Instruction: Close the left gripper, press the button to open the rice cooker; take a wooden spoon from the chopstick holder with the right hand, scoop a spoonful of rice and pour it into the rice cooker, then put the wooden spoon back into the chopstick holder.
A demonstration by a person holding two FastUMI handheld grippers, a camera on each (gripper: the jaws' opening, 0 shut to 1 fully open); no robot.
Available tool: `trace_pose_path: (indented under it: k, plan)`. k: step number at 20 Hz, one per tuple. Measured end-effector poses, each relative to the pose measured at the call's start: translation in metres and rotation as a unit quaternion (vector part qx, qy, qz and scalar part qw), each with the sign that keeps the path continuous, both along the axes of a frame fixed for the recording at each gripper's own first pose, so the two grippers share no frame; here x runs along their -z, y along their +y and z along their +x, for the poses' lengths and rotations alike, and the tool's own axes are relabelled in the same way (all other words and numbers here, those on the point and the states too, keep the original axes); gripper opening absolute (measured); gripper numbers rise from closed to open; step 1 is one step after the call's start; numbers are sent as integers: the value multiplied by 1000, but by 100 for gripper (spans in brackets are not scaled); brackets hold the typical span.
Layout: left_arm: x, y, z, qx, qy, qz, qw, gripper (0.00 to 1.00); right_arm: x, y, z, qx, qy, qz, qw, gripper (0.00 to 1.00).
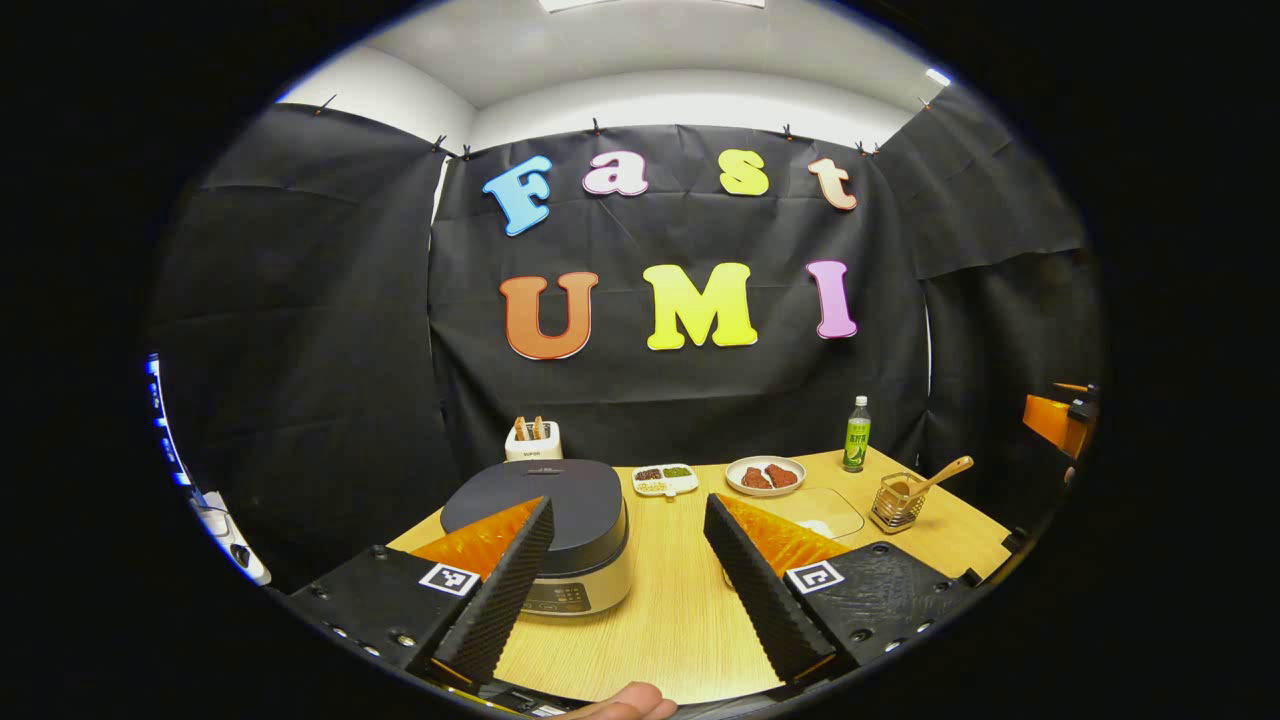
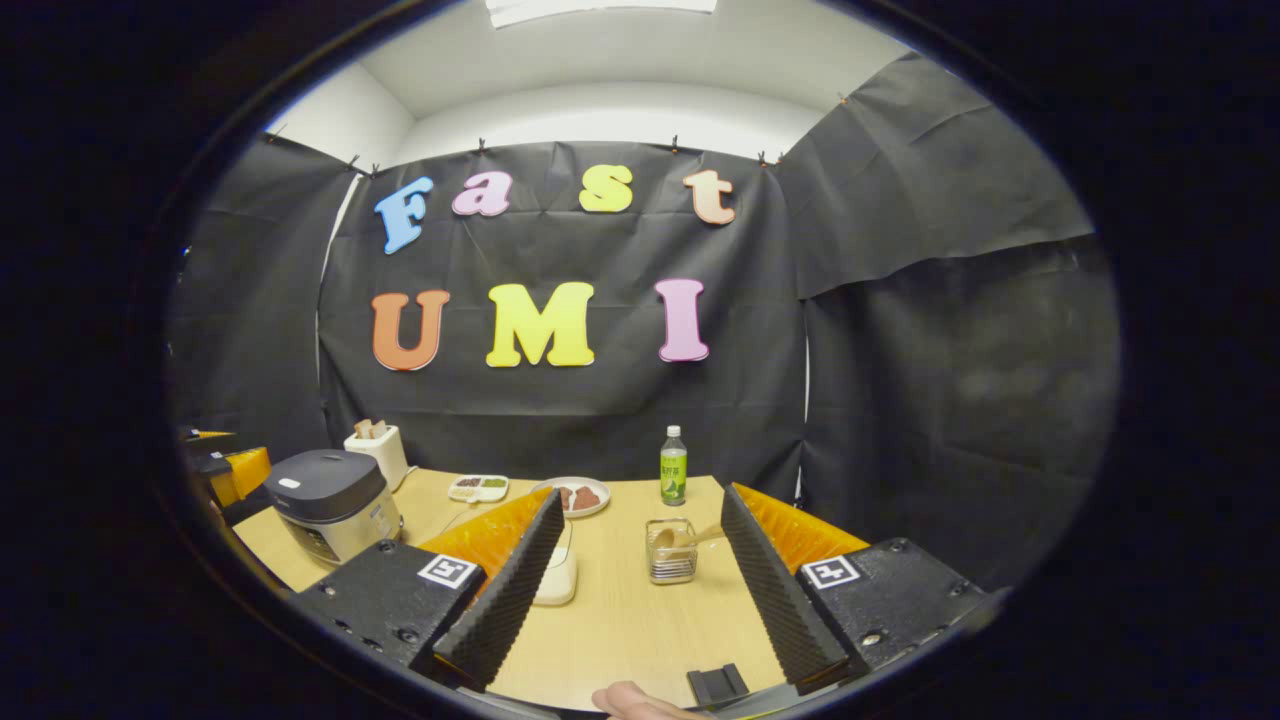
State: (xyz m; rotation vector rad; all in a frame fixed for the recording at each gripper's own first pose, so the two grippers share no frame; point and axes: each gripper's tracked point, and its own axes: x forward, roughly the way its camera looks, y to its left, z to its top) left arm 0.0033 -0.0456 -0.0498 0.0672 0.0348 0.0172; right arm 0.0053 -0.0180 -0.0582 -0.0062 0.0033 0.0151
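1. The left gripper is wide open. Its two fingers stand far apart in the left gripper view, one at about 7 o'clock and one at about 5 o'clock.
2. Each finger has a black bumpy pad on the inside and an orange side behind it.
3. Nothing is between the left gripper's fingers.
4. A bit of a hand peeks in at 6 o'clock in the left gripper view.
5. The right gripper is wide open too, and nothing is between its fingers.
6. In the right gripper view, a fingertip of a hand shows at 6 o'clock.
7. In that same view, an orange and black piece of the left gripper shows at 9 o'clock.
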Motion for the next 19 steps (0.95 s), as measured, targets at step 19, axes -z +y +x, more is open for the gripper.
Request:
trace_pose_path:
  k: [19]
  plan:
    - [6,5,-12,-18,-8,13,1000,96,11,11,-10,-9,6,0,1000,100]
